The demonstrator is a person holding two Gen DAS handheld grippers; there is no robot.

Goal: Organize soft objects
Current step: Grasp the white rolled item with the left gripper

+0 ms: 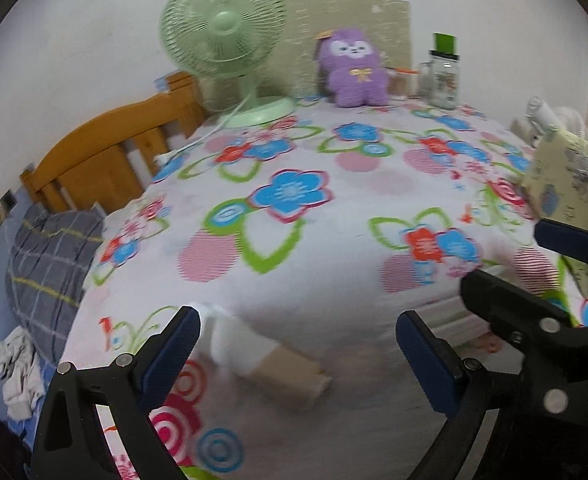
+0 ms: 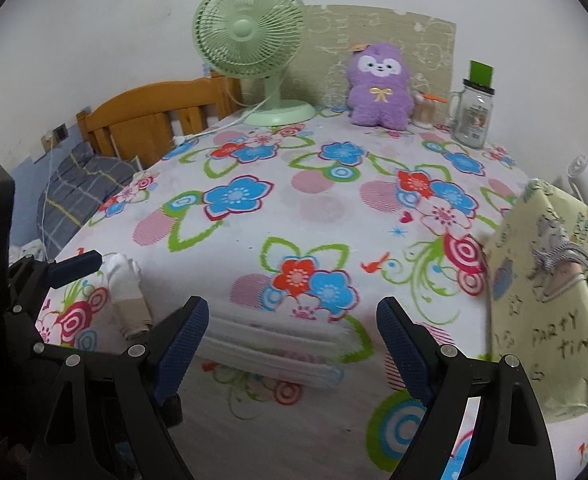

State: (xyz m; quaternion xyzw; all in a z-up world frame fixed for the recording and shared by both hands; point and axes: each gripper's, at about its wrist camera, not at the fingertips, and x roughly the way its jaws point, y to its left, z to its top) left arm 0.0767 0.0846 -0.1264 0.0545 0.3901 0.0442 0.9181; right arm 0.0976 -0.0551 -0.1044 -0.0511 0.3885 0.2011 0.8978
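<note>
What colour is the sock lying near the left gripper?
The sock is white at the toe and beige toward the cuff, seen best in the right wrist view.

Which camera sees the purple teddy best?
The right wrist view: the purple teddy is sharp there, with its face and yellow bow clear. The left wrist view also shows it whole, but blurred and a little smaller.

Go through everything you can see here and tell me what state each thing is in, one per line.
left gripper: open, holding nothing
right gripper: open, holding nothing
sock: lying flat on the bedsheet, ungrasped
purple plush toy: sitting upright against the wall
green fan: upright; blades not discernible
glass jar: upright, lid on
fabric bag: standing, drawstring knotted
plaid pillow: lying beside the table
</note>
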